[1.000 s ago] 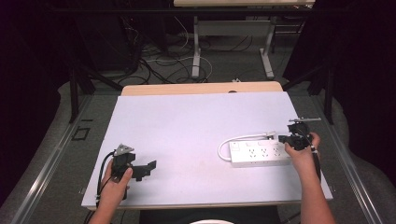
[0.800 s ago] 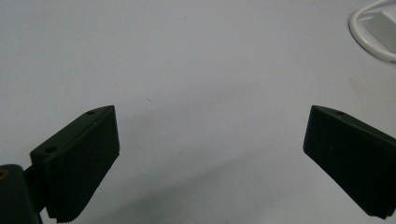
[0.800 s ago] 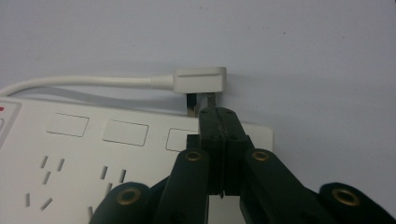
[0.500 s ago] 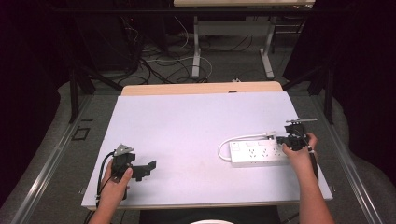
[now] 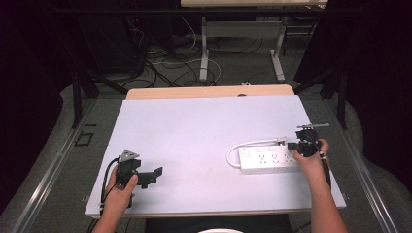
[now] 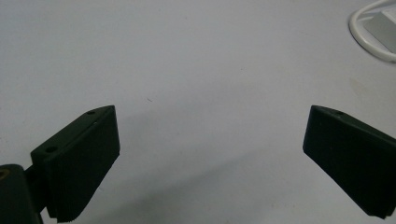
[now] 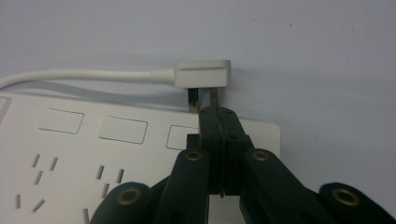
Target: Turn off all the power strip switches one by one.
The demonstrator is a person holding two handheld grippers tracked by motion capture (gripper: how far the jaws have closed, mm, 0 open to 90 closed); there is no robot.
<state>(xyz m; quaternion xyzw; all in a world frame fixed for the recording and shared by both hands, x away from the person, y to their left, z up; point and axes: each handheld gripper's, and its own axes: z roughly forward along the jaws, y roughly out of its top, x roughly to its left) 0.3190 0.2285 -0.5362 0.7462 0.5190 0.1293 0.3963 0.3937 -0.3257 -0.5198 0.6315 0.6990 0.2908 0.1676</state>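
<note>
- Two grippers: your right gripper (image 7: 218, 112) is closed, tips at the plug (image 7: 203, 74) prongs; left gripper (image 6: 210, 154) spread, empty.
- Plug: light, rigid, slick; pinch its flat body, at 12 o'clock of the strip (image 5: 269, 159).
- Cord (image 7: 74, 74) is springy.

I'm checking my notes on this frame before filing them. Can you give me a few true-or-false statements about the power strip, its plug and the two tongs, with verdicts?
1. The left tongs stand open over bare white tabletop. True.
2. The right tongs gape wide. False: their jaws are shut together.
3. The white rectangular plastic power strip lies near the table's right side. True.
4. The flat white plug sits pushed into a socket. False: its metal prongs are bare, beside the strip's edge.
5. The left tongs grip the white cable. False: nothing is between them.
</note>
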